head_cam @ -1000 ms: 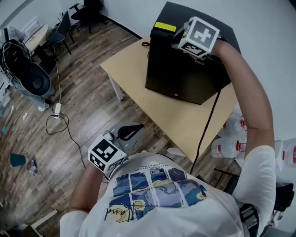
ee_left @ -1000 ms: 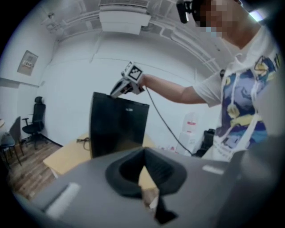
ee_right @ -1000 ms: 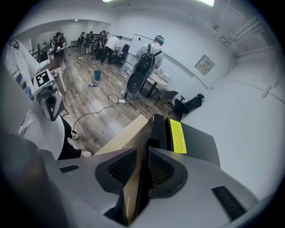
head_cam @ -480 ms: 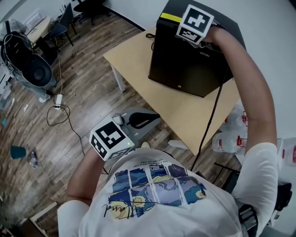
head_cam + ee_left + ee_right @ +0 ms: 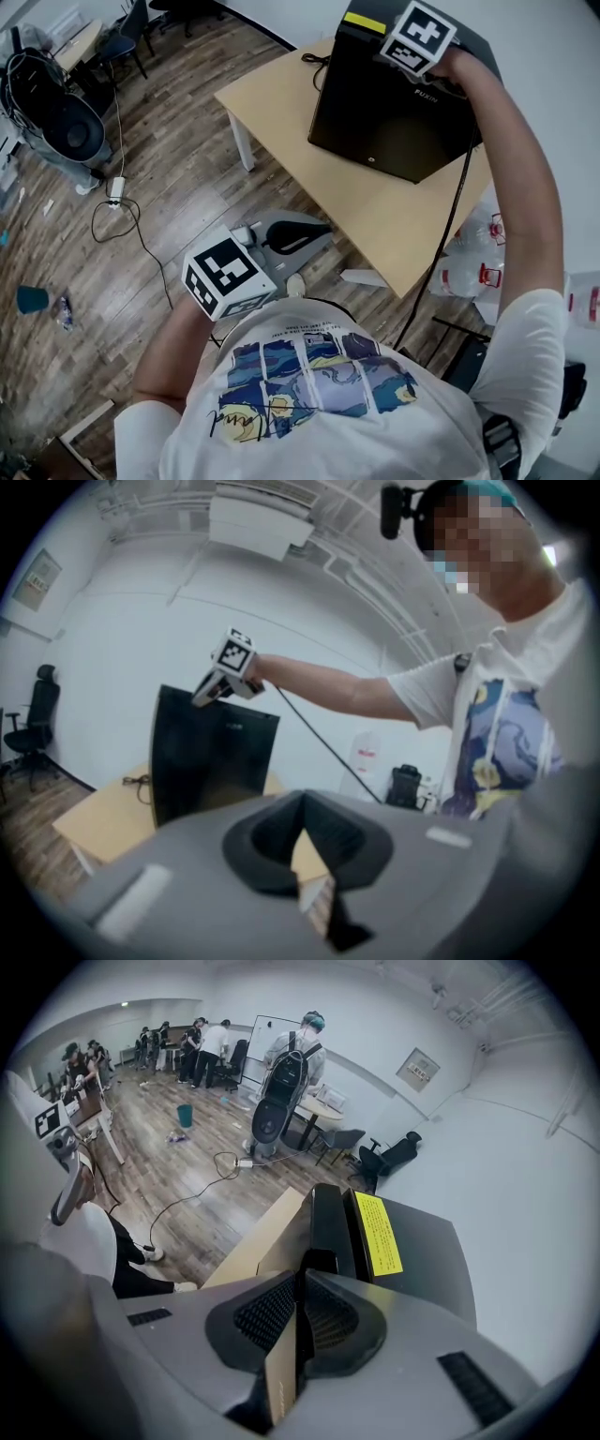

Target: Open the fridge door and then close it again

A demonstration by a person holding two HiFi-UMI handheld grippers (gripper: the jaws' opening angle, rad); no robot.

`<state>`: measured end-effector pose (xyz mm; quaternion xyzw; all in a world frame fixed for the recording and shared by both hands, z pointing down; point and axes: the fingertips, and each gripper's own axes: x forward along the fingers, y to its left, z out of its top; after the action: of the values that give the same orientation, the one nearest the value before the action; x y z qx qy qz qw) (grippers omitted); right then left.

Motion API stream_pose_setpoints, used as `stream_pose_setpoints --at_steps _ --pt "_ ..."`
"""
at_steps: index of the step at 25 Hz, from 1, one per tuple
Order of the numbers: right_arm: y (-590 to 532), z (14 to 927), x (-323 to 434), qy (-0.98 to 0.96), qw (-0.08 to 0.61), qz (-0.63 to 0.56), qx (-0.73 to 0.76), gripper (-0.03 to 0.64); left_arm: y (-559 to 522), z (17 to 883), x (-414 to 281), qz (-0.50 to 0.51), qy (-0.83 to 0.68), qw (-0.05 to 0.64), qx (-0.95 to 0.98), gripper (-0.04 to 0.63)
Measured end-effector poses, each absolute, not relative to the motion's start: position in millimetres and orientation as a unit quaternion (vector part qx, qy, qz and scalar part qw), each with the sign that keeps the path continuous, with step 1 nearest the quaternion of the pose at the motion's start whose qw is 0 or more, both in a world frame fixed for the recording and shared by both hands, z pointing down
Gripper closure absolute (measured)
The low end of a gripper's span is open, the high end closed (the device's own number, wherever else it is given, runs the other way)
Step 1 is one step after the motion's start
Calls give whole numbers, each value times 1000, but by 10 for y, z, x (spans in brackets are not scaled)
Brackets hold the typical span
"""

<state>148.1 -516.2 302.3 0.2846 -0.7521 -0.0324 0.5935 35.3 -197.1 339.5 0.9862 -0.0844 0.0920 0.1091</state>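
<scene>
Right tool (image 5: 302,1269) is up at the top front edge of the fridge (image 5: 450,150), clenched on the top edge of the fridge door (image 5: 330,1222); jaws nearly together, with a black bit of the door edge at the tips. Only a thin dark seam shows between the door and the body, right beside the yellow label (image 5: 378,1234). Head view shows the door face flush. The fridge sits on the far corner of the light wood table (image 5: 281,94).

Left tool (image 5: 305,797) is low by the person's torso, over the wood floor (image 5: 141,141), aimed towards the table. Its jaws meet at the tips with nothing between them. It's well apart from the fridge.
</scene>
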Motion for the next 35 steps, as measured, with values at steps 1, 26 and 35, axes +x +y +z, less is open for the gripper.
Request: stream_pose_setpoints --at_steps 1,26,35 --pt "-5163 3025 1480 -752 592 -32 287 583 -1952 3395 315 91 -86 110 986 586" --pt "-5138 3031 1475 -726 607 -40 321 584 -1749 3420 -264 72 -102 131 983 586" --pt "-4913 3004 1357 -721 621 -52 302 584 -1766 3431 -381 68 -88 132 985 586"
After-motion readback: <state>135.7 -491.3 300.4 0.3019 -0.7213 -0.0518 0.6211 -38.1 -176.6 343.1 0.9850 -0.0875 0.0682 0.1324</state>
